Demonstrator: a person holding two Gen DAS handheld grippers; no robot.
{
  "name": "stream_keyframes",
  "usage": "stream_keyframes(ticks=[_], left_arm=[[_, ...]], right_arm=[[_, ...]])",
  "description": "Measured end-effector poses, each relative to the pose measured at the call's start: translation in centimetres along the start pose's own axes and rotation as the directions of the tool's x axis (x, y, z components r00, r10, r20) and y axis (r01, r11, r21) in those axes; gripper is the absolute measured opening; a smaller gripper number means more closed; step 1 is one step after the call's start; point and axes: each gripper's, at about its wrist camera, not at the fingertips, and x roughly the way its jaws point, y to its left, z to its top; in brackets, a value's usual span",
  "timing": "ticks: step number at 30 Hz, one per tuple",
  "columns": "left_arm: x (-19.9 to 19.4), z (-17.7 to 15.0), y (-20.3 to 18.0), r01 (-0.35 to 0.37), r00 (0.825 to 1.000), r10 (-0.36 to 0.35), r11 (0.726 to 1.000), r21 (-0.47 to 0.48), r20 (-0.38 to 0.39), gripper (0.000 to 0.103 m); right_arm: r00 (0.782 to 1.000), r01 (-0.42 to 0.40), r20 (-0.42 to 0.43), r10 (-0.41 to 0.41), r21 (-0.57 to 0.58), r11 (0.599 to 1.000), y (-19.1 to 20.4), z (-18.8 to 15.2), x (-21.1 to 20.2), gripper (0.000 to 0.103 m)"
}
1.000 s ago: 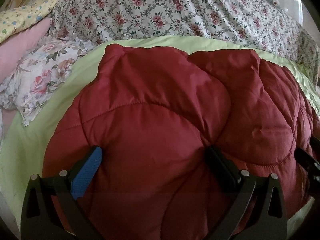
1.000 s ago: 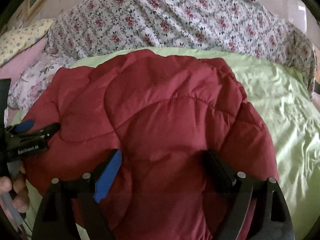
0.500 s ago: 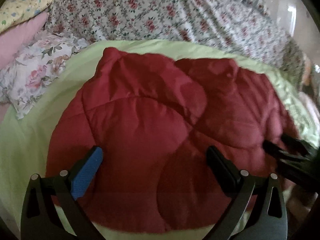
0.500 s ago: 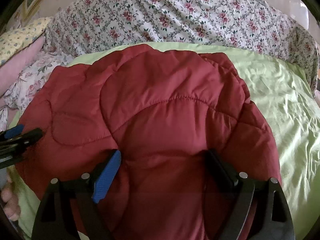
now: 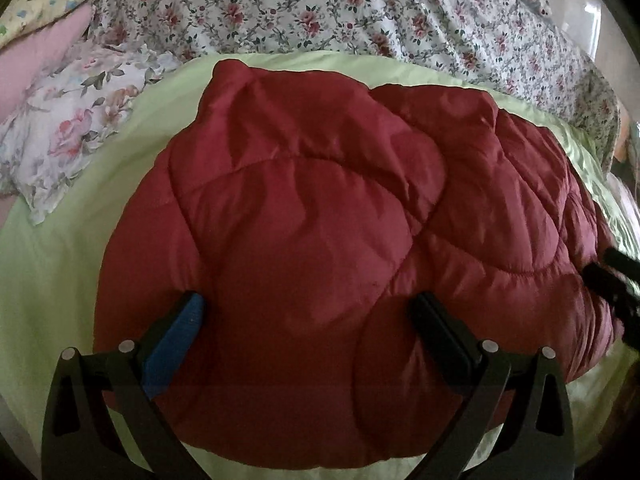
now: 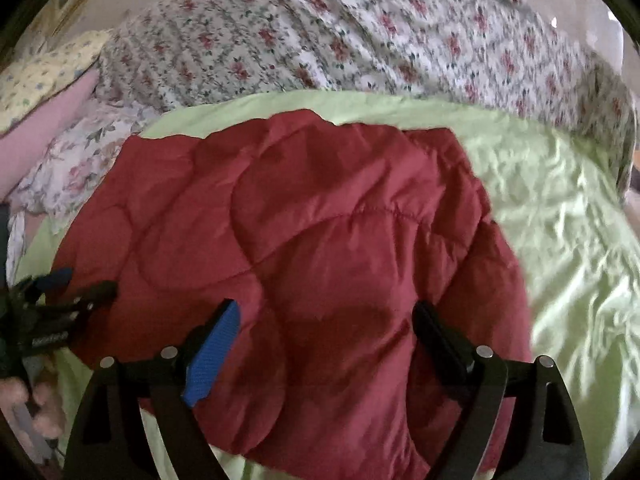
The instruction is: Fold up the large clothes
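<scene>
A dark red quilted garment (image 5: 320, 240) lies folded in a puffy heap on the light green sheet (image 5: 52, 264); it also fills the middle of the right wrist view (image 6: 320, 248). My left gripper (image 5: 308, 316) is open and empty, hovering above the heap's near left part. My right gripper (image 6: 326, 320) is open and empty above the heap's near right part. The left gripper shows at the left edge of the right wrist view (image 6: 60, 300), and the right gripper's tips at the right edge of the left wrist view (image 5: 612, 276).
A floral quilt (image 5: 360, 12) is bunched along the far side of the bed. A flowered pillow (image 5: 68, 132), a pink pillow (image 5: 36, 68) and a yellow one (image 6: 44, 76) lie at the far left. Rumpled green sheet (image 6: 568, 220) spreads to the right.
Both grippers have pulled back and up from the red garment, staying open. The near edge of the garment and green sheet below it now show. The right view is tilting and blurred.
</scene>
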Motion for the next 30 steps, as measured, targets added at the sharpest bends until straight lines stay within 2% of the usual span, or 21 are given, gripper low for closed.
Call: stream_keyframes(ticks=[3, 8, 16, 21, 23, 30], left_arm=[[0.5, 0.2, -0.1, 0.003, 1.000, -0.003, 1.000, 0.007, -0.005, 0.103], [1.4, 0.5, -0.3, -0.005, 1.000, 0.005, 1.000, 0.025, -0.010, 0.103], [0.9, 0.5, 0.0, 0.000, 1.000, 0.000, 1.000, 0.004, -0.006, 0.103], [-2.1, -0.4, 0.8, 0.028, 0.999, -0.026, 0.999, -0.032, 0.039, 0.103], [-2.7, -0.8, 1.5, 0.042, 0.998, -0.039, 0.998, -0.052, 0.049, 0.103], [-0.5, -1.6, 3.4, 0.044, 0.999, -0.043, 0.994, -0.101, 0.010, 0.103]], right_arm=[[0.998, 0.009, -0.065, -0.008, 0.009, 1.000, -0.9, -0.5, 2.2, 0.088], [0.999, -0.016, -0.050, 0.018, 0.045, 0.999, -2.4, -0.5, 4.1, 0.091], [0.999, -0.023, -0.047, 0.026, 0.067, 0.997, -2.4, -0.6, 3.5, 0.092], [1.000, -0.024, 0.002, 0.024, 0.073, 0.997, -1.7, -1.4, 0.5, 0.090], [1.000, -0.023, -0.004, 0.024, 0.082, 0.996, -2.1, -2.0, 0.0, 0.090], [0.999, -0.039, -0.028, 0.043, 0.111, 0.993, -3.4, -2.7, 0.7, 0.090]])
